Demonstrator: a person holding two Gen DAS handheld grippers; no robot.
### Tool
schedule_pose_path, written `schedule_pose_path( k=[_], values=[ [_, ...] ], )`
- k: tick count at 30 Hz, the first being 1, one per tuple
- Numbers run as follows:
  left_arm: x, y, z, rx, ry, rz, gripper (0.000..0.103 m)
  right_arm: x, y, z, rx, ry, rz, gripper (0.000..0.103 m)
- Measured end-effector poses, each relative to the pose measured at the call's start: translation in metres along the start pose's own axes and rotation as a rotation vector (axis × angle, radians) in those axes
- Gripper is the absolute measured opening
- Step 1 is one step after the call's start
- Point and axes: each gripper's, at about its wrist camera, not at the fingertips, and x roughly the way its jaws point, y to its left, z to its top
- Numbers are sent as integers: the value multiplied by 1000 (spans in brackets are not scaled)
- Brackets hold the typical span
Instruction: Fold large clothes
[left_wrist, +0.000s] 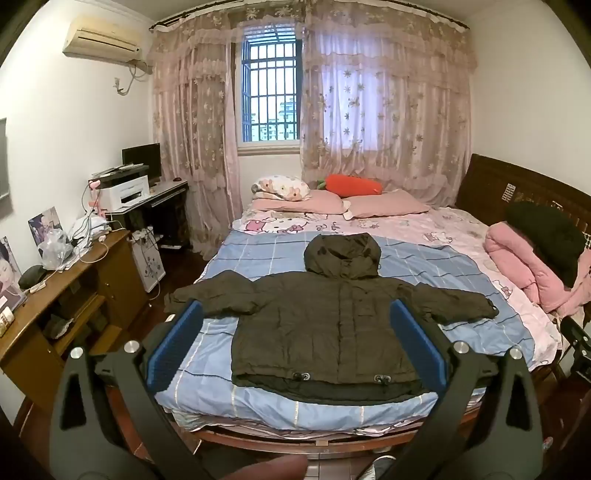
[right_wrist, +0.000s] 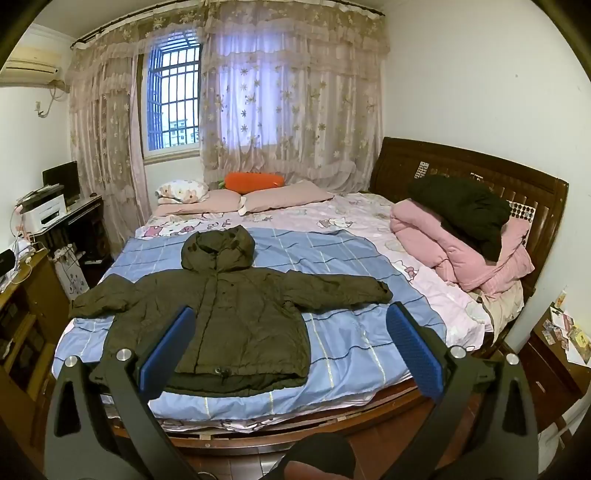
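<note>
Dark olive hooded jacket (left_wrist: 325, 328) flat on bed (left_wrist: 424, 266), sleeves spread, apparently zipped.

jacket (left_wrist: 325, 325) flat on bed (left_wrist: 258, 406) — pillows (left_wrist: 384, 206) behind, desk (left_wrist: 66, 280) left

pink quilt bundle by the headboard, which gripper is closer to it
Right. The right gripper sits nearer the pink quilt bundle; the left gripper faces the jacket's middle, further away.

In the left wrist view, part of the jacket's (left_wrist: 325, 332) hem is covered by the blue pads (left_wrist: 173, 343), and a blurred fingertip (left_wrist: 273, 467) is cut off by the bottom edge. The photographs (left_wrist: 44, 223) on the desk (left_wrist: 88, 258) cannot be made out.
</note>
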Motion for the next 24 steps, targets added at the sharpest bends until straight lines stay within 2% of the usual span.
schedule_pose_path(
  k=[24],
  values=[
    [0, 1, 0, -5, 1, -2, 101, 1, -1, 1, 4, -1, 0, 102]
  ],
)
